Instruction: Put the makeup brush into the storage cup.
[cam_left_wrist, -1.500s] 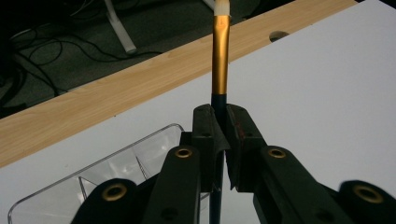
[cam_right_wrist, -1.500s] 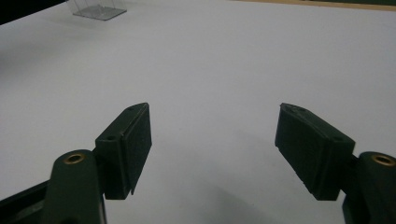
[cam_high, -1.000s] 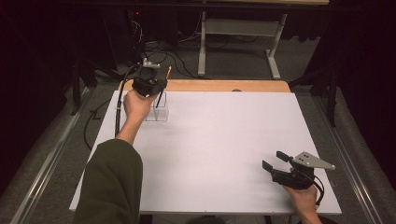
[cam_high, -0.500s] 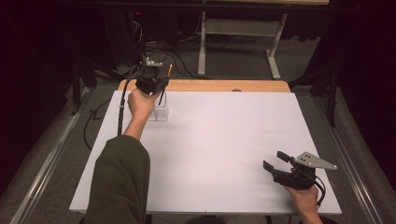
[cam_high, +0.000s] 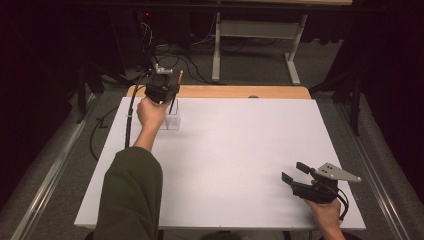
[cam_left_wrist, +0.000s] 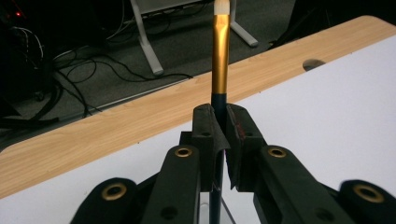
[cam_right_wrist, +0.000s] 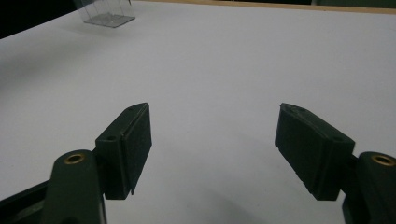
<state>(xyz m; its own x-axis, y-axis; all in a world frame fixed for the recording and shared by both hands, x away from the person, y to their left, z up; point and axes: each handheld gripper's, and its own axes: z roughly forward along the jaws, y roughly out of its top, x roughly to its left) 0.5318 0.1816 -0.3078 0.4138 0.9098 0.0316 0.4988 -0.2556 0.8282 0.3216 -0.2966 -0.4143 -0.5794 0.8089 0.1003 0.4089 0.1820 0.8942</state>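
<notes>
The left tongs (cam_left_wrist: 219, 135) are closed on a pencil (cam_left_wrist: 220, 56) and have moved slightly further above the clear holder (cam_high: 171, 121) at the far left of the tabletop (cam_high: 240, 160). The pencil tip is perhaps inside the holder already. The right tongs (cam_right_wrist: 215, 149) rest wide open and empty.

White table sheet (cam_high: 240, 160) overlying a wooden tabletop (cam_high: 225, 92) (light grain, with a dark hole near its far edge); beyond it, a grey metal stand (cam_high: 255, 37) and loose black cables (cam_high: 172, 62) on grey carpet (cam_high: 70, 150).

Bright white table (cam_high: 240, 150), dark surroundings, soft shadows, slight blur.
</notes>
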